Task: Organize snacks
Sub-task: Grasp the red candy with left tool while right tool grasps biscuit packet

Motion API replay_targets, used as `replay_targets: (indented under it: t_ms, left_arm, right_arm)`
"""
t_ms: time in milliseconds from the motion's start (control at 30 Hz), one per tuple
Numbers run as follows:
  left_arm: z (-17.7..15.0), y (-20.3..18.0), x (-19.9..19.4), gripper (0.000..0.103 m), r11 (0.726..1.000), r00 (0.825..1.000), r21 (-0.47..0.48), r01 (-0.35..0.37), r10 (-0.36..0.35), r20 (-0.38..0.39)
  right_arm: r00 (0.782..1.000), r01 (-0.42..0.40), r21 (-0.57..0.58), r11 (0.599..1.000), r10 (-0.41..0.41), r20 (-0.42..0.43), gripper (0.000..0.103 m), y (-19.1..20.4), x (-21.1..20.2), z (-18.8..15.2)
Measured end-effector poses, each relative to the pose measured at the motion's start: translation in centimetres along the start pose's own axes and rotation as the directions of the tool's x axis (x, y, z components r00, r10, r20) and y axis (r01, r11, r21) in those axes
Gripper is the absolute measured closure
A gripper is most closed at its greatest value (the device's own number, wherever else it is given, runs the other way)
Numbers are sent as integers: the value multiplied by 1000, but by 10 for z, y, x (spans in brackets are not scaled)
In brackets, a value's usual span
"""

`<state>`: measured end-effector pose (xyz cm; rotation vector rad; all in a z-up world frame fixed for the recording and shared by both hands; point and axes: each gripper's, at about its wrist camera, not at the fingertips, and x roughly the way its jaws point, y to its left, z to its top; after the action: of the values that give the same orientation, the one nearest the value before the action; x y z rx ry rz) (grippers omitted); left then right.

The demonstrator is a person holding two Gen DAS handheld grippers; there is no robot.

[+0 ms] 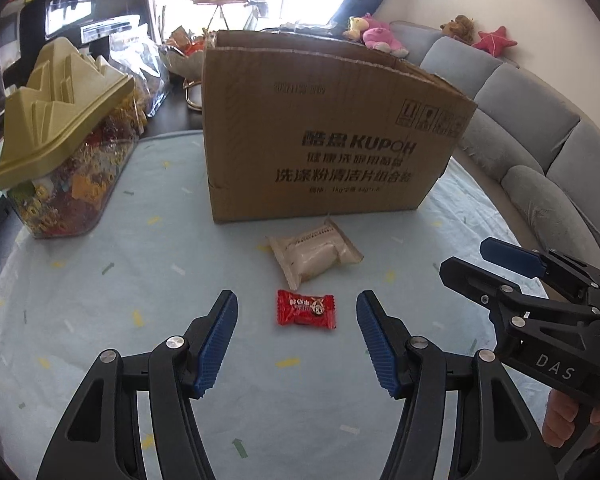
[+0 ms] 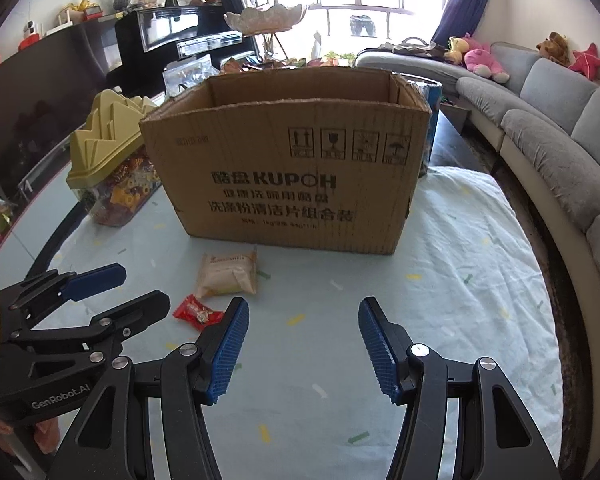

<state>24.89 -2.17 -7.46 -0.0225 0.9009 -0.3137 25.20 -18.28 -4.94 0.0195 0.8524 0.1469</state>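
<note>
A small red wrapped candy [image 1: 306, 311] lies on the pale blue tablecloth [image 1: 100, 300], just ahead of and between the fingertips of my left gripper [image 1: 296, 300], which is open and holds nothing. Behind the candy lies a beige wrapped snack packet [image 1: 314, 254], and behind that stands an open brown cardboard box [image 1: 320, 128]. In the right wrist view my right gripper [image 2: 302, 306] is open and empty over bare cloth. There the candy [image 2: 198, 314] and the packet [image 2: 228, 274] lie to its left, and the box [image 2: 296, 168] stands ahead.
A clear snack jar with a tan mountain-shaped lid [image 1: 64, 144] stands left of the box. A grey sofa [image 2: 560, 148] with plush toys curves along the right. A hand holds each gripper's handle. Fruit bowls and bags sit behind the box.
</note>
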Motion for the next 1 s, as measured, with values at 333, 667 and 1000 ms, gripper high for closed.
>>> replay_targets:
  t_ms: [333,667,1000]
  left_arm:
    - [-11,4,31,51,998,998,-36,50,-52,-46]
    - [-5,0,48,58,998,998,-43,45,-47,-48]
    - [-8,-2,49,82,999,998,-13,49,-50,-36]
  right_arm:
    - [998,28,28,999,-26,-50,45,-3,17,-16]
    - [998,17,56,998,-13,-69,45,-7,27,-20]
    - [997,5,60,998,0,-82,45,-6,31,-20]
